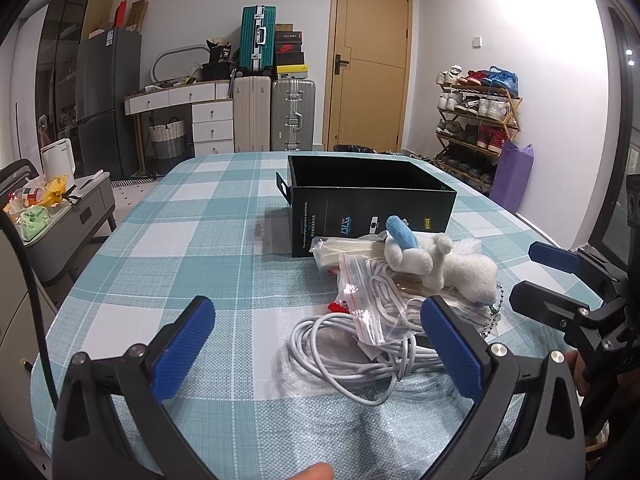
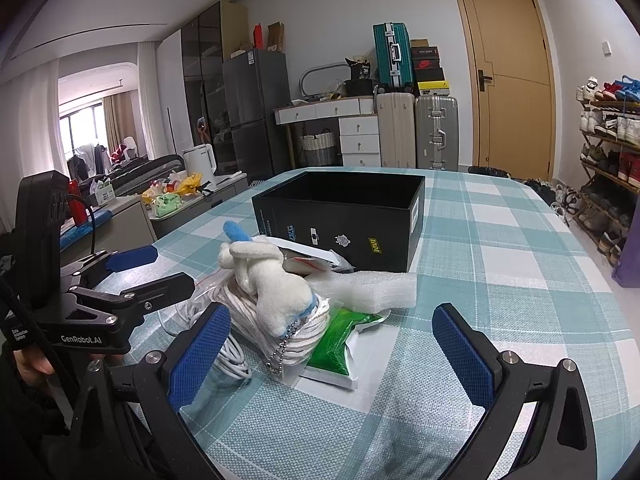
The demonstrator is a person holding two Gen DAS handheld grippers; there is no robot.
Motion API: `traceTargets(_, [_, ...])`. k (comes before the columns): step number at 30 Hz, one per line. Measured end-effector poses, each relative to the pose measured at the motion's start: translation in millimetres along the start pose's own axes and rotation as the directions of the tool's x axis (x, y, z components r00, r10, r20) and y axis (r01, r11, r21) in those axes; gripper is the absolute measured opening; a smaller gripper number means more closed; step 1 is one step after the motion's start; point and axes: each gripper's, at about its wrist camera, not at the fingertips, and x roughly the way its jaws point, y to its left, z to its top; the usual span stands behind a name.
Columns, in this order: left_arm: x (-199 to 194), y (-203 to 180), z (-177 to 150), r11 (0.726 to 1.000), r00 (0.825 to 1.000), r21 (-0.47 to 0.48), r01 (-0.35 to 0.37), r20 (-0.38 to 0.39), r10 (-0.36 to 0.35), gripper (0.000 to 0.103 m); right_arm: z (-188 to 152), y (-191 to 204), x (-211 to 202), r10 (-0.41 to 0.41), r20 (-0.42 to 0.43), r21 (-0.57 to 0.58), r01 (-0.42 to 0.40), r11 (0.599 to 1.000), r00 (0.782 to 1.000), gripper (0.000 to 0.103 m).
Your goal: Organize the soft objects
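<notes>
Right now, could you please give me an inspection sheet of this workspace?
Surface: checked tablecloth, flat.
Job's things: white plush toy lies on top of the pile, in front of the open black box; white foam sheet and green pouch beside it.
Clutter: zip bags.
Grippers: left gripper open, right gripper open; neither holds anything.
Cables: white cable coil, loose.
Surroundings: suitcases, shoe rack, closed door.

A fuzzy plush toy (image 2: 276,284) lies on glossy clear plastic bags (image 1: 360,292) and smooth white cable (image 1: 340,344). The woven checked tablecloth (image 1: 192,240) looks matt; the black cardboard box (image 2: 344,216) has a slight sheen.
</notes>
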Motion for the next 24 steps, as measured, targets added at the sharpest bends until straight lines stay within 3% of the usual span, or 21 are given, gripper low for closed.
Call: traceTargets(24, [-1.9,-3.2,-0.4,1.000,1.000,0.009,-0.003,0.005,0.003,0.103,0.0,-0.2,-0.2,0.000,0.000,0.000,0.000,1.000,1.000,0.103])
